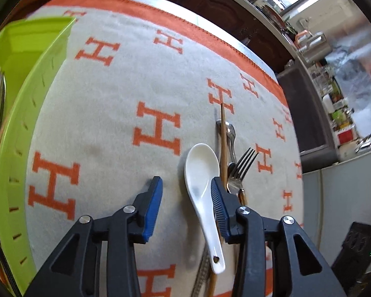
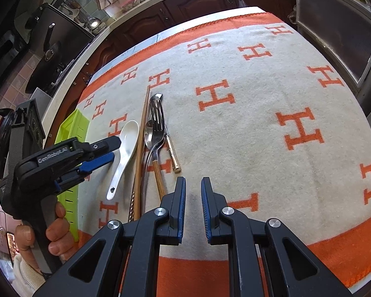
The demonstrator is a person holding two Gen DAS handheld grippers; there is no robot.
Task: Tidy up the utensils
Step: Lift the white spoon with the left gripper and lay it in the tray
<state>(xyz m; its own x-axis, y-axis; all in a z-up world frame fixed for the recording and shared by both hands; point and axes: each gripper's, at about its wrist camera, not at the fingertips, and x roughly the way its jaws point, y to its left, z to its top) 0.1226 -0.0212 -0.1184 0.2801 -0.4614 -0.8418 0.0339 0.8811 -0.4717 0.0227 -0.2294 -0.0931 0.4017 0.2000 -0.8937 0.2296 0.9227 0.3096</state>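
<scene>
The left tool (image 1: 186, 188) stands open above the white ceramic spoon (image 1: 202, 185), nothing pressed between its pads, so I judge the picking step is starting. The spoon lies on the worktop cloth (image 1: 116, 113) beside chopsticks (image 1: 223, 146). The right tool (image 2: 193, 188) waits nearly closed, holding nothing. Next, the left tool should centre over the spoon, close, then carry it to the green tray (image 1: 24, 113).

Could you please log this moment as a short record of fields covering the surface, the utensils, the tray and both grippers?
surface: blanket with orange H pattern
utensils: white spoon, chopstick, metal spoon and fork, bunched side by side
tray: green tray at the left, apart from the pile
left gripper: jaws open around the white spoon, not pressing it
right gripper: narrow gap, holding nothing, over bare blanket
</scene>
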